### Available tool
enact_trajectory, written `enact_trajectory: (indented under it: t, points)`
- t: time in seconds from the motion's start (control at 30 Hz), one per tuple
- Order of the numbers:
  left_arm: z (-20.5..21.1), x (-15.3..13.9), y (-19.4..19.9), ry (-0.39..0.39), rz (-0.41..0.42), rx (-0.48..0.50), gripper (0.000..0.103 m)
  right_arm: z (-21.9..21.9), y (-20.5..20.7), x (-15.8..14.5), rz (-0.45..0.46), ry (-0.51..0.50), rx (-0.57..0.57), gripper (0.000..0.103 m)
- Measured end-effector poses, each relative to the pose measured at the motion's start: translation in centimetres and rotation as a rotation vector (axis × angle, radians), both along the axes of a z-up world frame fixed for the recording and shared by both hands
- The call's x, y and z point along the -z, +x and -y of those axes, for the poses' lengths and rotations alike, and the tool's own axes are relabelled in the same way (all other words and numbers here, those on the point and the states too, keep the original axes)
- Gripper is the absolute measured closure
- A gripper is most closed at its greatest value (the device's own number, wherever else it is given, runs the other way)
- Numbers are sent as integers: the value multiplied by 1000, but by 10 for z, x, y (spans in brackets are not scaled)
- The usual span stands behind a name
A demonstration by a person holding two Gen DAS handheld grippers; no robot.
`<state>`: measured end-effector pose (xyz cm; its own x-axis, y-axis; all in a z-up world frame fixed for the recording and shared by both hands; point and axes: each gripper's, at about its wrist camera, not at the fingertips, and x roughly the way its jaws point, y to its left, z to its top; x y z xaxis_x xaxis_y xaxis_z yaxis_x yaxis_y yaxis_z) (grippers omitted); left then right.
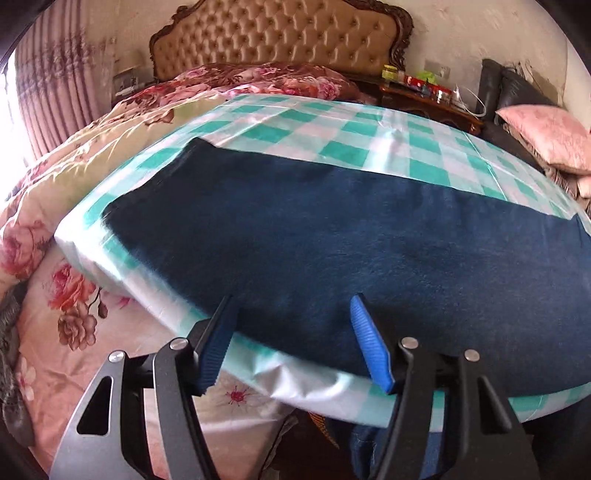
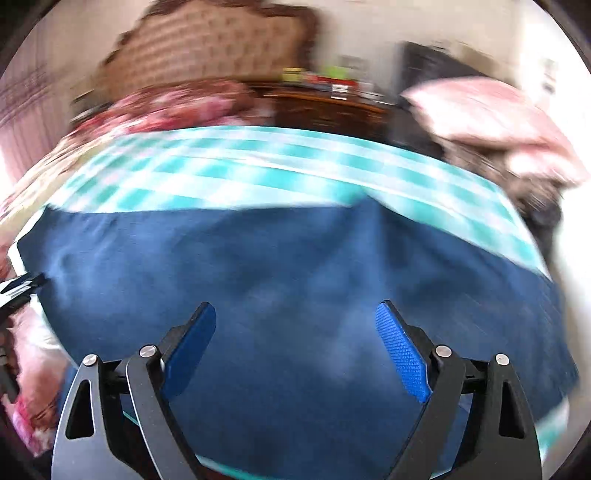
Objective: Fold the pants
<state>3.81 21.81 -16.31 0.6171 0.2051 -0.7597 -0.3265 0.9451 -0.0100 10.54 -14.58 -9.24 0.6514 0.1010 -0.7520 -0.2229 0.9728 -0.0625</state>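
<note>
Dark blue pants (image 1: 332, 236) lie flat, stretched from left to right over a green-and-white checked cloth (image 1: 332, 125) that covers a raised board. My left gripper (image 1: 291, 301) hovers at the pants' near edge, toward their left end. Its blue-padded fingers (image 1: 369, 343) stand apart, with fabric below them and nothing pinched. The right wrist view is blurred. There the pants (image 2: 295, 266) fill the middle, and my right gripper (image 2: 295, 306) stands wide open above them, holding nothing.
A floral quilt (image 1: 74, 177) lies left of the board, under a tufted headboard (image 1: 280, 33). A wooden bedside table (image 1: 424, 99) with small items stands at the back right, by a pink pillow (image 1: 546, 136) on a dark seat. A curtain (image 1: 48, 85) hangs at the left.
</note>
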Motion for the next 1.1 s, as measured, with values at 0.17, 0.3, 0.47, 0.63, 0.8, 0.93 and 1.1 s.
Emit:
enact_trajectory:
  t: [0.17, 0.3, 0.47, 0.63, 0.8, 0.93, 1.1]
  points:
    - [-55, -6, -42, -120, 111, -165, 40, -70, 59, 16, -37, -33, -91, 42]
    - [-103, -12, -69, -205, 184, -259, 41, -89, 101, 39, -107, -48, -63, 64]
    - [-137, -20, -65, -181, 204, -263, 45, -83, 108, 53, -106, -39, -15, 65]
    - [-149, -20, -33, -156, 174, -184, 55, -85, 105, 56, -66, -63, -20, 64]
    - [-162, -6, -14, -176, 136, -153, 58, -87, 102, 58, -36, -83, -21, 63]
    - [-161, -4, -4, -156, 101, -88, 72, -86, 103, 58, -33, -84, -14, 59]
    - [-159, -4, 0, -166, 68, -73, 75, -78, 107, 59, -47, -57, 23, 45]
